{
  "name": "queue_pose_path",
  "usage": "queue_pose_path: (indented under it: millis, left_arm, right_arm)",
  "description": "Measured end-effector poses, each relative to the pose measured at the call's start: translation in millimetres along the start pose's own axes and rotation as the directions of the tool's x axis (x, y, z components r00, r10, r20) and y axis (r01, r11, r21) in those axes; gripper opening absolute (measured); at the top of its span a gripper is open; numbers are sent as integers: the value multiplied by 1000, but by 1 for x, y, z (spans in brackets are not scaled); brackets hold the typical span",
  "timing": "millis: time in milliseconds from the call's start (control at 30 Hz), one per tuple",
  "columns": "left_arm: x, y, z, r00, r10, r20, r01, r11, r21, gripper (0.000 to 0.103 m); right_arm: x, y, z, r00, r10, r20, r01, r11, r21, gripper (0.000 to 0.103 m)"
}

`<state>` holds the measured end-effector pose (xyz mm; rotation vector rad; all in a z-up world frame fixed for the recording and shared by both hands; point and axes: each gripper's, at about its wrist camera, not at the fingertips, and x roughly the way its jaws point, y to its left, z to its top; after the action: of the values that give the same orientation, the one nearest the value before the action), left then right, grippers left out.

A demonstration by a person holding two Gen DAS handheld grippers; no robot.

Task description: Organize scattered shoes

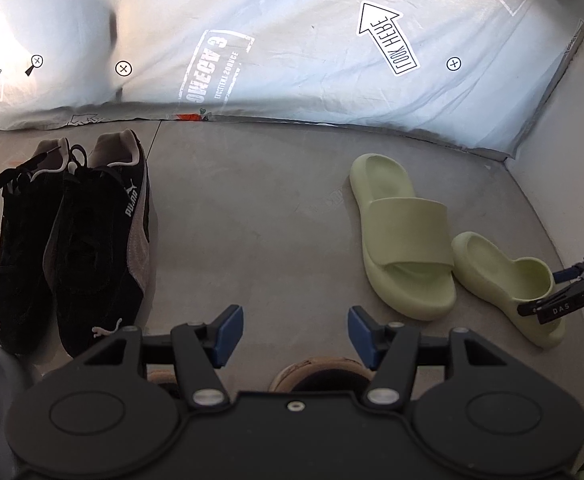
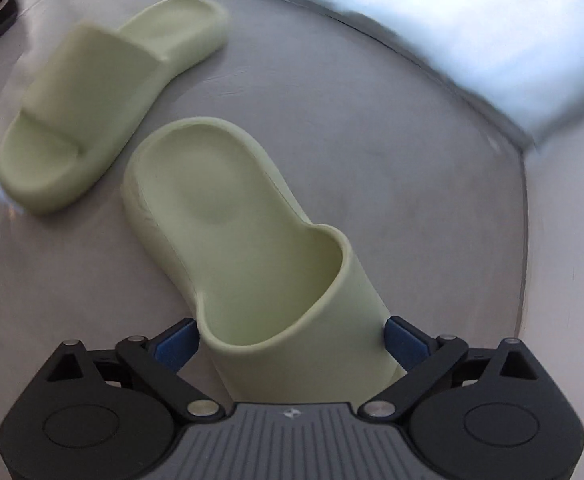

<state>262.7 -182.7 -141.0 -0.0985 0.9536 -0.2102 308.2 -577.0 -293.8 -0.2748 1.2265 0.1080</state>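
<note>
Right hand-held gripper (image 2: 289,342) is spread wide on my feed, its blue pads (image 2: 402,342) flanking the strap end of 1 pale green slide (image 2: 227,216) without pressing it; that slide lies on the grey floor (image 2: 412,208). Its partner, the second green slide (image 1: 402,236), lies just beside it, toe nearly touching. Left hand-held gripper (image 1: 295,334) hangs half spread with nothing between its pads, over bare floor. I see 2 black sneakers (image 1: 71,240) side by side further left, heels toward the printed white sheet (image 1: 292,40) bordering the floor's far edge.
</note>
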Motion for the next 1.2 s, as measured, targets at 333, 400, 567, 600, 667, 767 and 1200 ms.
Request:
queue_pose_path:
  millis: [333, 400, 567, 600, 667, 767, 1200]
  left_arm:
    - [4, -6, -2, 1000, -12, -21, 12, 1000, 28, 59]
    - [7, -7, -2, 1000, -11, -28, 12, 1000, 27, 59]
    - [5, -5, -3, 1000, 4, -16, -4, 1000, 21, 60]
    - [6, -3, -2, 1000, 7, -22, -7, 1000, 12, 60]
    - [9, 1, -1, 999, 5, -35, -5, 1000, -14, 60]
    - [10, 5, 1, 999, -1, -41, 0, 999, -34, 60]
    - [14, 14, 4, 999, 29, -38, -30, 999, -39, 60]
  right_arm:
    - [-23, 18, -46, 984, 5, 180, 29, 982, -189, 102]
    - [-14, 15, -48, 980, 36, 198, 6, 978, -208, 101]
    - [1, -6, -29, 977, 70, 200, -85, 994, 68, 100]
    - [3, -7, -23, 978, 46, 204, -72, 990, 123, 99]
    - [10, -2, -4, 979, 11, 203, -44, 986, 159, 98]
    - [18, 9, 23, 979, 0, 203, -44, 976, 211, 99]
    - [-20, 26, 44, 868, 282, 409, -415, 865, 284, 101]
